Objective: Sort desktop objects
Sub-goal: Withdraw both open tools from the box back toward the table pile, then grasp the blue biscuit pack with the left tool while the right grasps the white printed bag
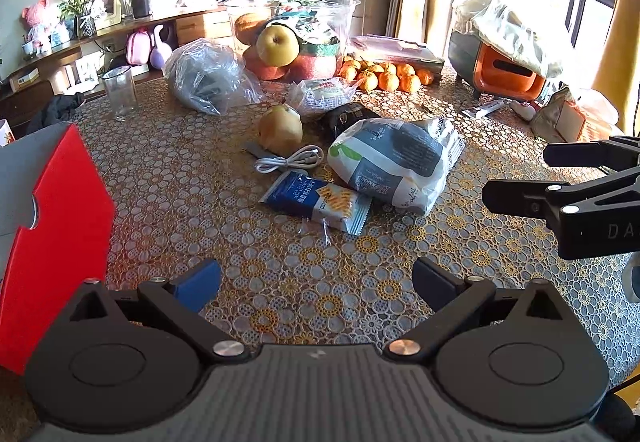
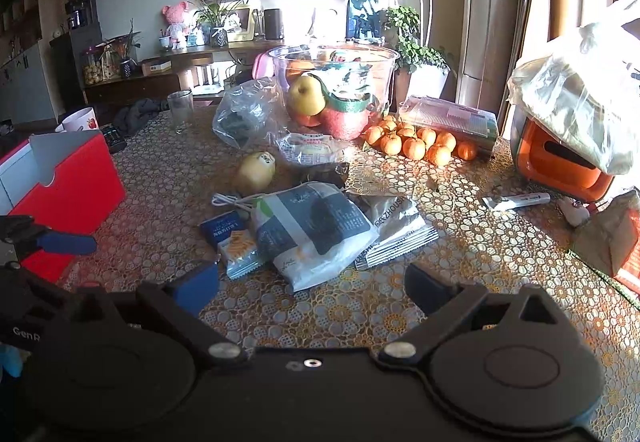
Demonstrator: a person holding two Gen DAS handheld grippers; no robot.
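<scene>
We have both claws spread wide and empty above the patterned table (image 1: 168,178): the left gripper (image 1: 316,278) low in its frame, the right gripper (image 2: 312,278) likewise. The clutter sits mid-frame: a blue snack packet (image 1: 316,200) touching the large grey-and-white bag (image 1: 394,162), a coiled white cable (image 1: 290,160) just beside the loose pear (image 1: 280,130), and a red box (image 1: 60,226) at the left edge. We judge sorting has barely begun. The packet looks the easiest first pick; we should come in low, straddle its free edge away from the bag, and close gently so the thin wrapper doesn't slip or drag the cable.
</scene>
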